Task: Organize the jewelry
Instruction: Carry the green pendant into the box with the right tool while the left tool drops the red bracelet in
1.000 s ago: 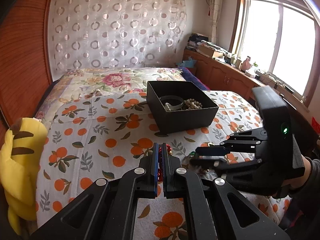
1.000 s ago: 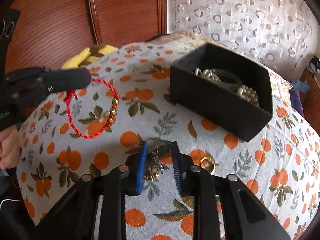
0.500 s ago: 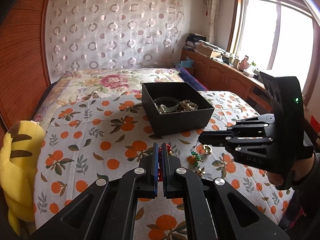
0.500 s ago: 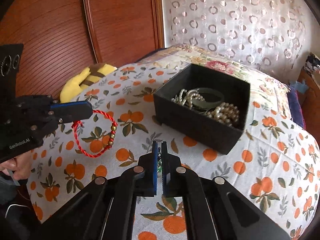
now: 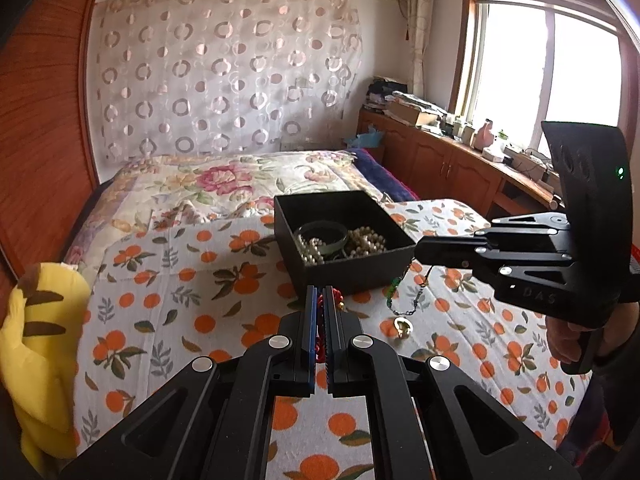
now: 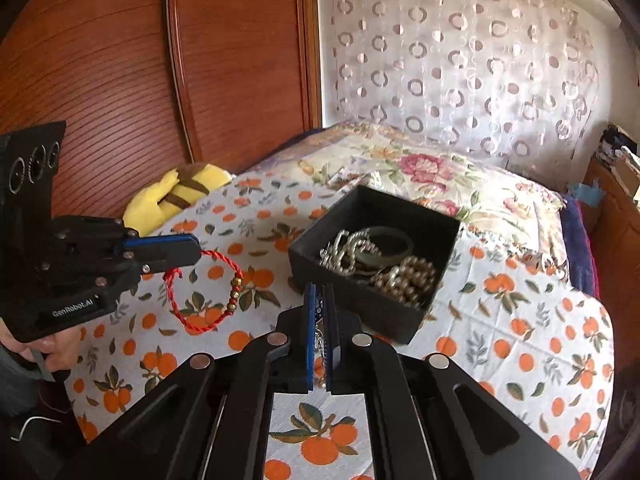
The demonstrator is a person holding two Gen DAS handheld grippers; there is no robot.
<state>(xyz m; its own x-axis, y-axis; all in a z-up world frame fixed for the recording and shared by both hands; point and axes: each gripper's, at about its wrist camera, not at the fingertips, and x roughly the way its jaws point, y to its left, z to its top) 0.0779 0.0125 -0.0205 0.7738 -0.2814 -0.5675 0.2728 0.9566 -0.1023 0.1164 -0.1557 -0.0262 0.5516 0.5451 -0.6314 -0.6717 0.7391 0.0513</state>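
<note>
A black open box [image 5: 358,272] [image 6: 440,216] sits on the bed and holds pearl strands [image 6: 404,278] and a dark bangle [image 6: 384,242]. My left gripper [image 5: 319,292] [image 6: 196,249] is shut on a red cord bracelet [image 6: 208,290] with gold beads and holds it in the air, left of the box. My right gripper [image 6: 319,290] [image 5: 416,254] is shut on a chain necklace [image 5: 400,302] with green beads and a gold pendant, which hangs beside the box's near right corner.
The bedspread [image 5: 192,312] has an orange-fruit print. A yellow plush toy [image 5: 40,344] lies at the left edge by the wooden headboard [image 6: 120,80]. A floral quilt [image 5: 216,184] lies behind the box. A wooden cabinet [image 5: 452,164] stands under the window.
My right gripper shut on the necklace on the bedspread and lifted it up level with the box. My left gripper rose a little with the red bracelet.
</note>
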